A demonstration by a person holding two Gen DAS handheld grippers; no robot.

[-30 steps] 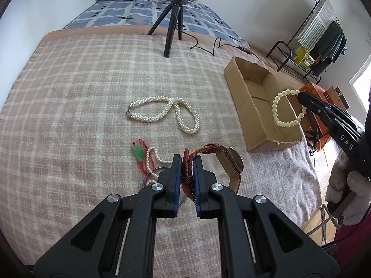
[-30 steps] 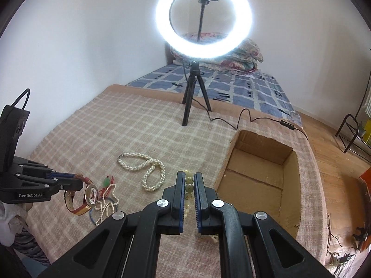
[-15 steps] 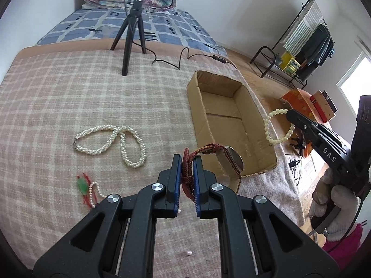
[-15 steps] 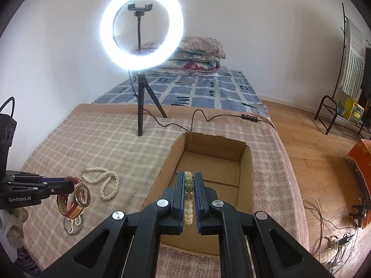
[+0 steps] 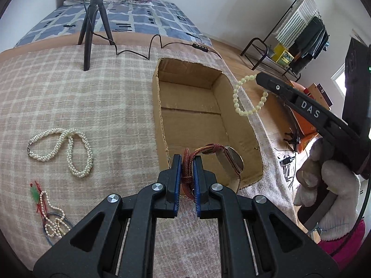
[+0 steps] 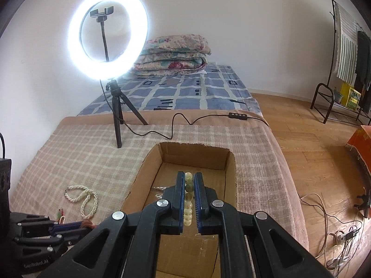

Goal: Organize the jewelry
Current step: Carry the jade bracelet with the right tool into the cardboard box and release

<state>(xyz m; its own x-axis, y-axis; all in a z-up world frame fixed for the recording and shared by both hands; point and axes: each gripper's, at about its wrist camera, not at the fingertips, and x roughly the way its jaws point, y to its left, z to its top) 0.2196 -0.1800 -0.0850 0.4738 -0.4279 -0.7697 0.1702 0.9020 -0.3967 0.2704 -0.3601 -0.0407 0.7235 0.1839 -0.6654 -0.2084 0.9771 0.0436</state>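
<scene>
Bed with plaid blanket [image 5: 69, 97], cardboard box [image 5: 160, 106] at 12 o'clock; left claw [image 5: 187, 173] pinching watch [image 5: 228, 159] by soft strap over box's near end; right claw [image 6: 190, 199] pinching light, slippery bead bracelet [image 6: 188, 193] above box; pearl necklace [image 5: 67, 148] at 10 o'clock

Ring light [image 6: 107, 37]: we see it lit, upper left of the right wrist view, an empty phone clamp at its centre.
Tripod [image 6: 118, 113]: black, standing on the plaid blanket [image 5: 69, 97] below the ring light.
Cable [image 6: 185, 120]: black, running from the tripod toward the right across the blanket, with an inline controller.
Folded quilt [image 6: 171, 55]: floral, stacked on the blue checked bedding [image 6: 190, 92], upper centre.
Clothes rack [image 5: 296, 37]: upper right of the left wrist view, with garments hanging.
Wooden floor [image 6: 320, 157]: right side, with loose cords at lower right.
</scene>
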